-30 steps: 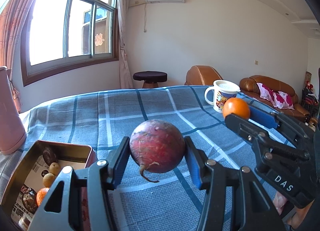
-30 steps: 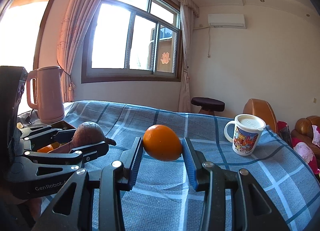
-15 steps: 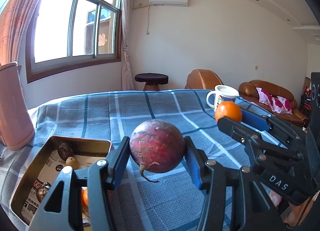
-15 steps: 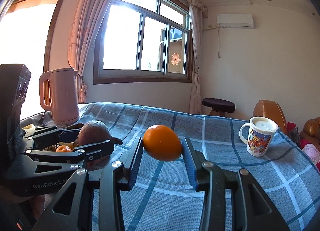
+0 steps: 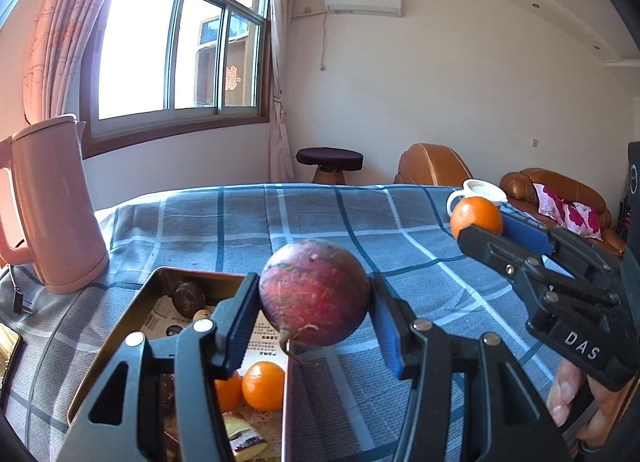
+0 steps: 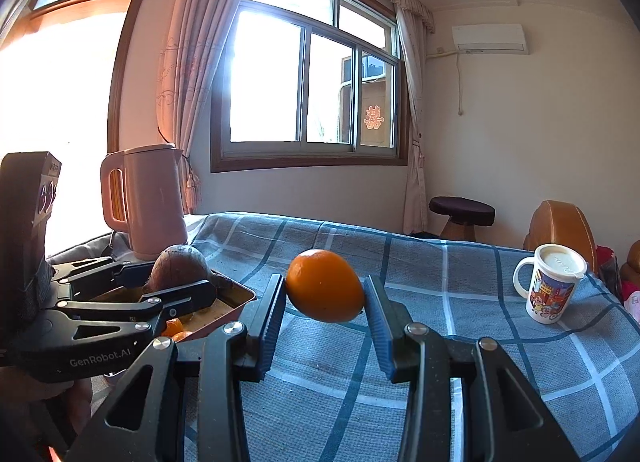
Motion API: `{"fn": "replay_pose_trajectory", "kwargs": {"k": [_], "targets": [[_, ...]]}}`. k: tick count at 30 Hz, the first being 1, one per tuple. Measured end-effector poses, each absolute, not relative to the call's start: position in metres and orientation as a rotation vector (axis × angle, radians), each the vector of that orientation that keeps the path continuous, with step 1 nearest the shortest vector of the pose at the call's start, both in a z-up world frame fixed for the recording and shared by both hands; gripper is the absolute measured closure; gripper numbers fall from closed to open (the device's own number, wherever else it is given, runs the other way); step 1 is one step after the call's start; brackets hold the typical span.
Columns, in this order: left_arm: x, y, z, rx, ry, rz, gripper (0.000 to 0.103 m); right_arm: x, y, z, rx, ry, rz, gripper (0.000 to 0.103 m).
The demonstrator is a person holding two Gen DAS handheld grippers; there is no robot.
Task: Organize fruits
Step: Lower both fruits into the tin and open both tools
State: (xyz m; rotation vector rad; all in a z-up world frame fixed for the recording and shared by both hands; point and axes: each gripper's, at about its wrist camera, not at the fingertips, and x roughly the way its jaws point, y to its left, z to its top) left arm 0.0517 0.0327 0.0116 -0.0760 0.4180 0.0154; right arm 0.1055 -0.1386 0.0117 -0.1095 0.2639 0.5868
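Note:
My left gripper (image 5: 314, 314) is shut on a round dark red fruit (image 5: 314, 292) with a short stem, held above the right edge of a metal tin (image 5: 136, 310). The tin holds small oranges (image 5: 264, 386), a dark fruit (image 5: 189, 296) and wrappers. My right gripper (image 6: 325, 302) is shut on an orange (image 6: 325, 285) and holds it above the blue checked cloth, to the right of the tin (image 6: 236, 300). The right gripper also shows in the left wrist view (image 5: 486, 232), and the left gripper in the right wrist view (image 6: 180, 278).
A pink kettle (image 5: 52, 206) stands left of the tin; it also shows in the right wrist view (image 6: 148, 202). A white picture mug (image 6: 550, 288) stands at the far right of the table. Beyond the table are a stool (image 5: 329, 162) and brown sofas (image 5: 556, 190).
Both grippers have moved left with their fruits. The tin and kettle have come further into view, and the red fruit now hangs over the tin's right edge.

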Motion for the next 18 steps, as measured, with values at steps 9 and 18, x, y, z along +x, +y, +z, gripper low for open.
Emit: {"fn": "replay_pose_trajectory", "kwargs": {"k": [9, 18], "targets": [[0.042, 0.050, 0.011, -0.078, 0.416, 0.056, 0.048, 0.102, -0.110, 0.013, -0.144, 0.266, 0.637, 0.061], [0.036, 0.079, 0.008, -0.096, 0.418, 0.117, 0.048, 0.098, -0.082, 0.011, -0.187, 0.270, 0.683, 0.061]]}}
